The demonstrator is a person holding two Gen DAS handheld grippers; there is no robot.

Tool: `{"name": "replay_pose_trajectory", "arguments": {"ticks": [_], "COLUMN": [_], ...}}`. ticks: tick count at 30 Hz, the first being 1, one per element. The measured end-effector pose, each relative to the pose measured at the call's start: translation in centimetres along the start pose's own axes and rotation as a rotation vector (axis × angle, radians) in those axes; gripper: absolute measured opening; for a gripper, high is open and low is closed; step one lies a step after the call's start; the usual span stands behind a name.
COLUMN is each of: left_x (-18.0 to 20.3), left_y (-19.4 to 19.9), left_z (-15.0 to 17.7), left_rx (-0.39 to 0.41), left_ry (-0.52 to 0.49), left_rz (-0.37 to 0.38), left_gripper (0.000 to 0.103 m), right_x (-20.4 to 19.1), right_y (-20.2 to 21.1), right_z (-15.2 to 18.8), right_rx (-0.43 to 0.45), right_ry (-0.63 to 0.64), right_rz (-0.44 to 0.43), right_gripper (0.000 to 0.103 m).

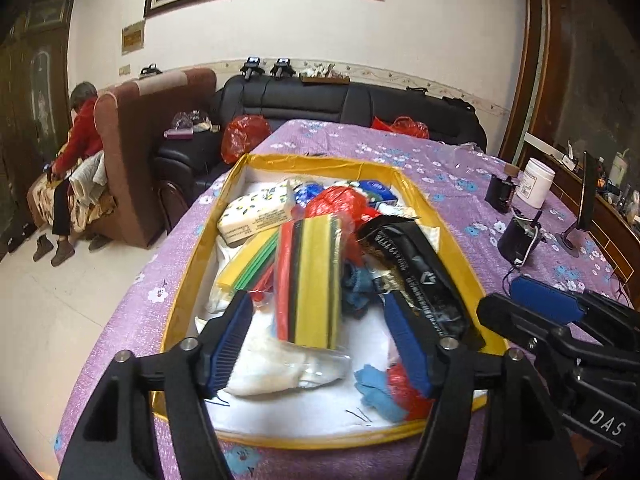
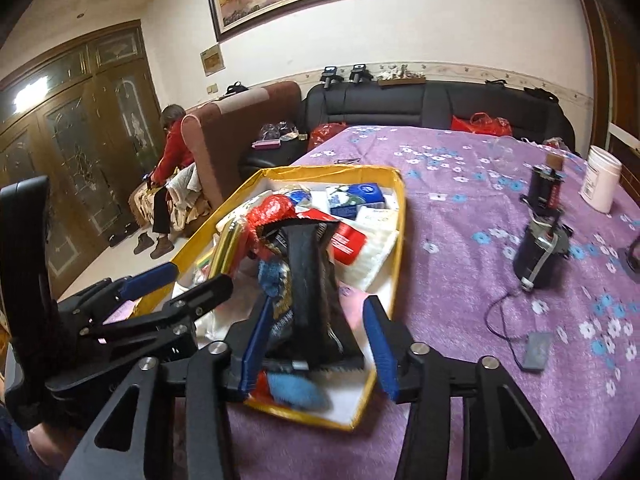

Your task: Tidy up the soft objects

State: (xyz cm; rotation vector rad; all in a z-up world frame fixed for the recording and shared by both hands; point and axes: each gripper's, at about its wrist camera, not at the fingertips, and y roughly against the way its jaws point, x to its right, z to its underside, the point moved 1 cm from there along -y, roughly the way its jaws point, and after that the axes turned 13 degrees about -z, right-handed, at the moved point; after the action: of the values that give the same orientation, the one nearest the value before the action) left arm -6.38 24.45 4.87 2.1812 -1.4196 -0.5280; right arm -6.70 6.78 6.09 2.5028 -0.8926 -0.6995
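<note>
— How many tools, and how do they stand?

— Two. The left tool (image 1: pixel 320 344) hangs spread over the near end of the yellow-rimmed box (image 1: pixel 240 168), its blue pads to either side of a sponge pack (image 1: pixel 310 280) striped red, black and yellow, neither pad pressing it. The right tool (image 2: pixel 316 348) is spread too, a black foil packet (image 2: pixel 312 280) lying between its pads without being pinched (a clear gap shows on the right pad's side).

— And the soft things?

— All in the one box, which sits on the counter (image 2: pixel 460 240) toward its left edge. Counted: one sponge pack, one black packet, one white tissue pack (image 1: pixel 256 212) with dark specks at the box's far left, one red plastic bag (image 1: pixel 340 200) mid-box, one blue cloth (image 1: pixel 374 388) at the near right corner. The rest of the heap is too tangled to count.

— Anything outside the box?

— Toward the counter's right edge, two dark cylinders (image 2: pixel 540 252) and one white tub (image 2: pixel 602 180). A person (image 2: pixel 172 148) in red sits on the sofa at the back of the room.
</note>
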Motion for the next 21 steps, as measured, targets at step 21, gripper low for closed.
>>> {"name": "replay_pose_trajectory", "arguments": {"ticks": [21], "left_x": [5.5], "left_y": [5.8], "left_z": [3.7], "left_rx": [0.103], "left_ry": [-0.110], "left_rz": [-0.169], "left_gripper": [0.103], "right_x": [2.1], "right_y": [9.9], "right_z": [7.5], "right_rx": [0.118], "right_ry": [-0.139], "right_rz": [0.146], "right_gripper": [0.095]}}
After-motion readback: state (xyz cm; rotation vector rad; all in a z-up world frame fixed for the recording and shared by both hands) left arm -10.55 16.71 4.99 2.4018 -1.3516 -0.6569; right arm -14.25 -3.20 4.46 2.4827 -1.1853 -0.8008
